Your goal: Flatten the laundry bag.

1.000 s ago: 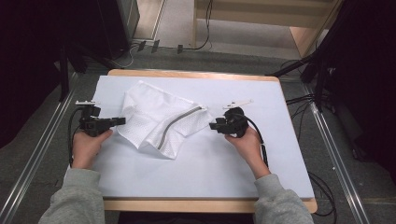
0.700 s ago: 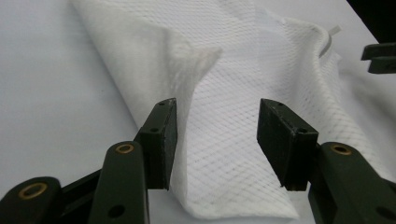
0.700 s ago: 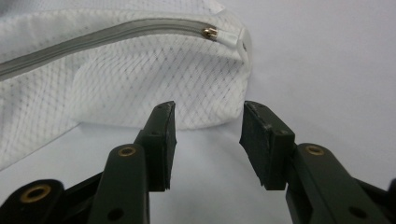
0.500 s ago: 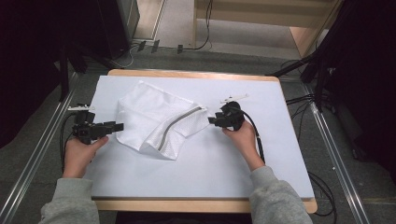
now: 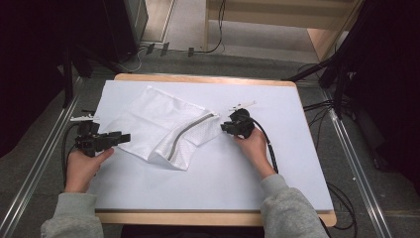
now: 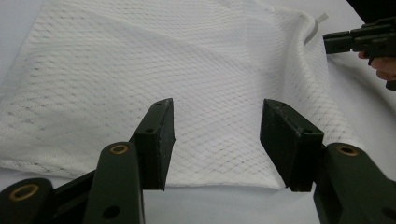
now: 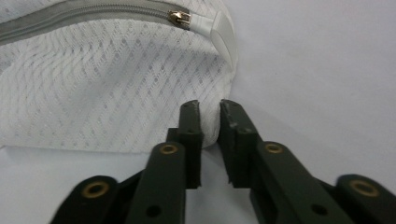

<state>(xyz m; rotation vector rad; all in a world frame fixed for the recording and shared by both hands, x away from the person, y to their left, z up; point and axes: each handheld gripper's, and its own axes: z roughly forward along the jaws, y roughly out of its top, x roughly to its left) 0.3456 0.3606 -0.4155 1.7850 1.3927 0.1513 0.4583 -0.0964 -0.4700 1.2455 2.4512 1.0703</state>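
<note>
A white mesh bag with a grey zipper lies crumpled on the white table cover, left of centre. My left gripper is held at the bag's left edge with its jaws wide apart. In the left gripper view the bag lies just beyond the left gripper, nothing between the jaws. My right gripper is at the bag's right corner. In the right gripper view the right gripper has its jaws nearly together, pinching the bag's hem below the zipper pull.
The wooden table edge runs along the front. Black cables trail from the right gripper over the cover. A metal rail borders the right side. The right gripper appears far off in the left gripper view.
The left gripper has drifted slightly toward the person. The right gripper has shifted a little left and away, onto the bag's corner.
</note>
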